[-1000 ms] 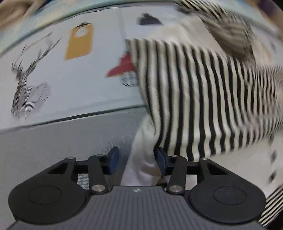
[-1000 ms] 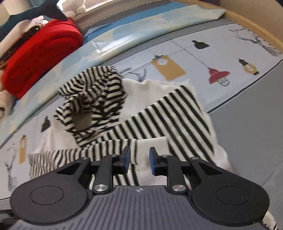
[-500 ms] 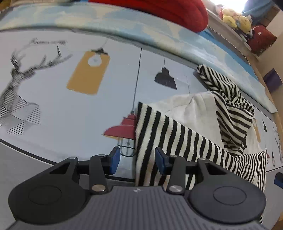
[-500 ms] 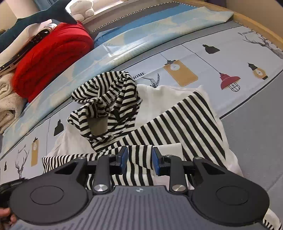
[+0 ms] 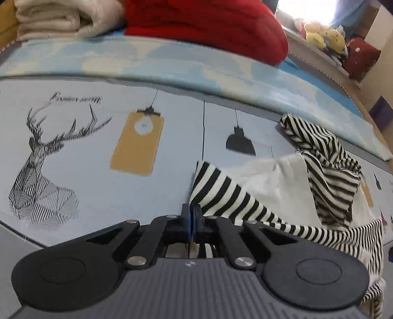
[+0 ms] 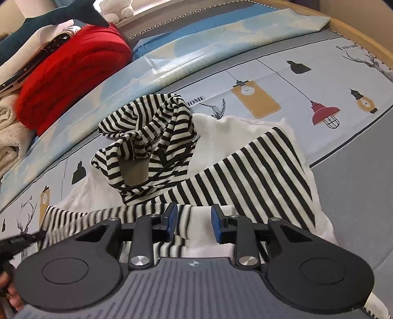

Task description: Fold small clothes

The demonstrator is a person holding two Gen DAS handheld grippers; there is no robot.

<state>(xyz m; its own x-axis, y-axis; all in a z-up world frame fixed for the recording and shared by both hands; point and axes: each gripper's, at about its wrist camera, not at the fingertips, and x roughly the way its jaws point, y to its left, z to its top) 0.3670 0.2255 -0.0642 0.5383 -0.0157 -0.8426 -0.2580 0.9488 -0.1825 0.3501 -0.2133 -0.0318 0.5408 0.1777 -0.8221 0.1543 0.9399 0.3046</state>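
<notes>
Two grippers on black-and-white striped knit garment [image 6: 248, 166]: left gripper [image 5: 191, 216] pinched on its lower-centre striped corner, right gripper [image 6: 194, 220] wide, straddling striped cuff [image 6: 196, 225]; sleeve runs toward lower left of frame.

Both wrist views look low, close; sharing the striped garment [image 5: 258, 206].

We lose the striped garment [image 5: 245, 203] beneath the left gripper's body; the red blanket [image 5: 208, 22] runs off the top edge; the bed's lettering [image 5: 76, 99] stays illegible.
</notes>
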